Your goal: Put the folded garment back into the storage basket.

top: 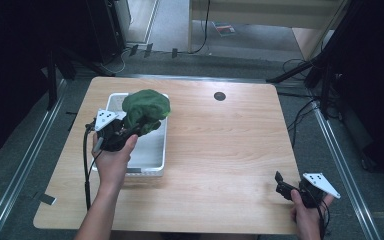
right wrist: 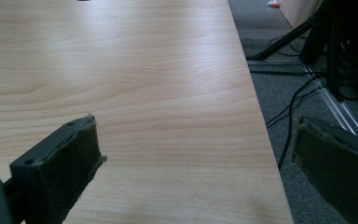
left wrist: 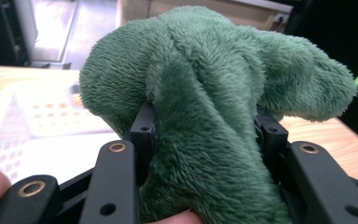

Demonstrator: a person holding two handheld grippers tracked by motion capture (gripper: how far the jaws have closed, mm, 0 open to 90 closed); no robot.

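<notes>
In the high view, the left gripper (top: pixel 139 127) is at the left of the frame, above the white tray (top: pixel 152 159). Its two jaws are closed on one green plush cloth (top: pixel 146 107), which is lifted up over the far half of the tray. In the left gripper view the cloth (left wrist: pixel 214 93) is pressed between the two black jaws, bulges above them and also hangs down between them, and a fingertip of the person touches it at the bottom edge of the frame. There is one tray; its inside, where it can be seen, is bare white with a pattern of small holes (left wrist: pixel 42 116). The tray lies on the wooden table (top: pixel 220 150).

At the lower right of the high view, the right gripper (top: pixel 280 181) is held over the table's right edge. In the right gripper view its two padded jaws stand wide apart with nothing between them; one is over the wood (right wrist: pixel 144 93), the other over the grey floor (right wrist: pixel 279 112) beside the table.
</notes>
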